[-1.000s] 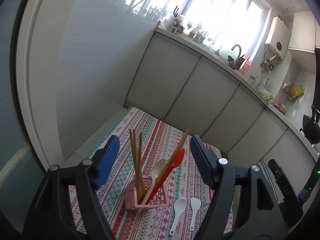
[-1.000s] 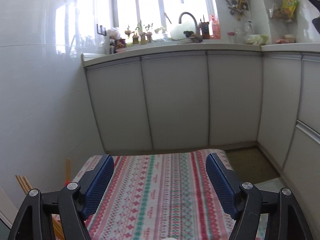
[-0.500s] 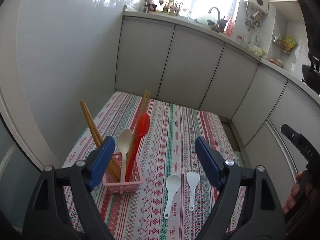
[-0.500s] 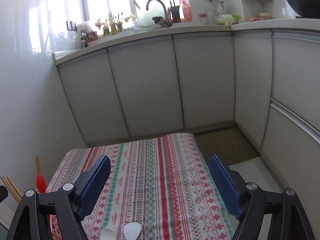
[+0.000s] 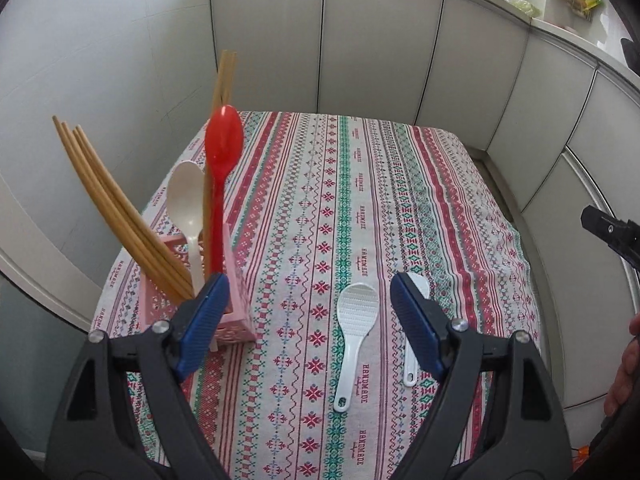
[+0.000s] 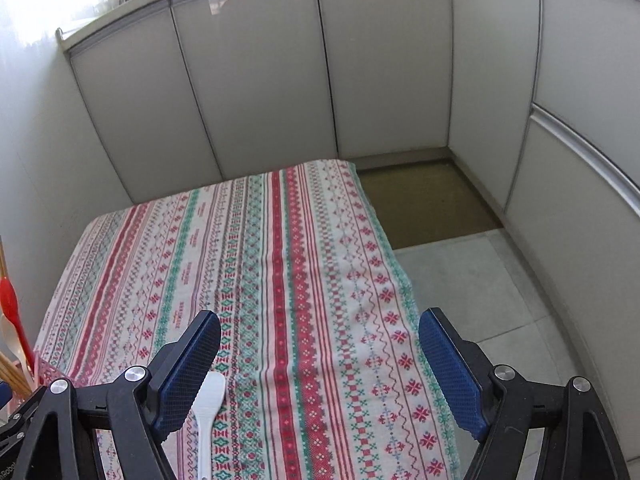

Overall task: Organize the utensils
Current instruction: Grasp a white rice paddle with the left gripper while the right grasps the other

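Now, left gripper: I hold it released, jaws wide apart and empty, low in the frame above the striped surface.
Right gripper: released too, nothing between its blue pads, low centre of its frame.
Pink basket: stands at the lower left, just behind my left finger.
In the basket: chopsticks leaning toward the upper left, a white spoon and a red spoon upright, another chopstick pair behind them.
Loose utensils: a white rice paddle lies on the surface between my left gripper's fingers; a second white paddle lies just right of it, partly hidden by my right finger.
Right view: one white paddle lies beside the left pad at the bottom.
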